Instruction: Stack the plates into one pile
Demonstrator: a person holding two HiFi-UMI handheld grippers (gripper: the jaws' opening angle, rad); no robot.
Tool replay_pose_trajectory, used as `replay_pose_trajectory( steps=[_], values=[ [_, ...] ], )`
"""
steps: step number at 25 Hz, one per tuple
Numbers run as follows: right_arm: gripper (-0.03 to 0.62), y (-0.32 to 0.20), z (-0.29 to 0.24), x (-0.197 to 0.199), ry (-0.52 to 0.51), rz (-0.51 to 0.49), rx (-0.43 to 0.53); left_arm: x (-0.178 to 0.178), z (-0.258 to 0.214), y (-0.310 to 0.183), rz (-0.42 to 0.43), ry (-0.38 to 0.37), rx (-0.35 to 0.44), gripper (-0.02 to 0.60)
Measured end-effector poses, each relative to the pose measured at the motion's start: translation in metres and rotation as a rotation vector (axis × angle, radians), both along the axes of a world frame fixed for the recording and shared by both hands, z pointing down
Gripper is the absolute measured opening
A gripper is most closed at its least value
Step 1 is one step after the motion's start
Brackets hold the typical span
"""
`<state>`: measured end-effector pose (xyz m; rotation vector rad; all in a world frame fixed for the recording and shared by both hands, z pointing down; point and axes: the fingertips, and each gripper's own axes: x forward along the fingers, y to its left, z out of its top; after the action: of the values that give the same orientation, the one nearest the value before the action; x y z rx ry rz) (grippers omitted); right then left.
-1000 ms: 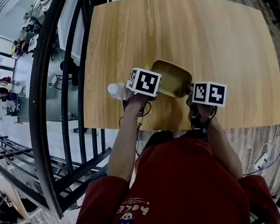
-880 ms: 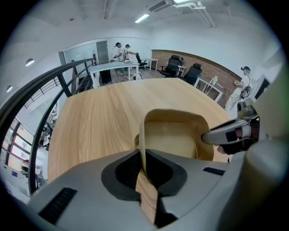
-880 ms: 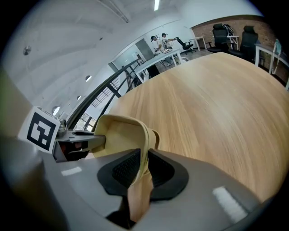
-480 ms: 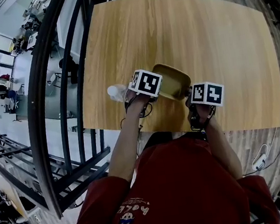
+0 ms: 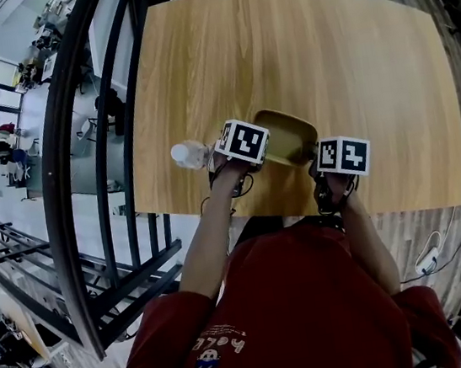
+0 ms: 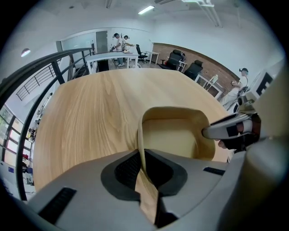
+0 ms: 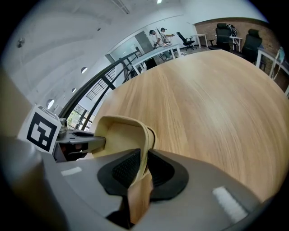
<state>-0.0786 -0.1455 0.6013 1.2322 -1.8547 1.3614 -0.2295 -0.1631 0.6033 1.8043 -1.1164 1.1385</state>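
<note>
Table: pale wood grain, rounded corners, bare over most of its top
Plate: mustard yellow, squarish with rounded corners and a raised rim; close to the table's near edge, about midway along it, held from two sides; resting on the wood or just above it, not to be told
Left gripper: on the plate's left rim; jaws just now easing open a little, with the rim between the dark pads and touched by both, so gripping the plate
Right gripper: on the plate's near-right rim; jaws closed on the thin yellow wall, pinched between the ribbed pads
Second yellow edge: seen in the right gripper view just behind the pinched rim – one thick rim or two nested plates, unclear
Marker cubes: left one over the plate's left corner, right one just beside its near-right corner
Pale thing: small, whitish, rounded, at the table's left edge just beside the left gripper; too small to name
Person: red top, both forearms reaching over the near edge
Railing: dark curved bars past the table's left edge
</note>
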Motion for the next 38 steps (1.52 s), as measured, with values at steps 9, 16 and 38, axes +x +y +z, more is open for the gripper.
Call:
replay_pose_trajectory(
  steps=[9,16,38],
  values=[
    [0.066,-0.001,0.001,0.023,0.094,-0.034,0.035,0.020,-0.001,0.007,-0.022,0.026,0.036,0.034],
    [0.077,-0.003,0.000,0.028,0.181,-0.071,0.096,0.022,0.000,0.010,-0.067,0.008,0.075,0.035],
    [0.124,-0.009,0.024,0.029,0.114,-0.060,0.029,0.015,0.021,0.013,-0.191,0.007,0.025,0.092]
  ],
)
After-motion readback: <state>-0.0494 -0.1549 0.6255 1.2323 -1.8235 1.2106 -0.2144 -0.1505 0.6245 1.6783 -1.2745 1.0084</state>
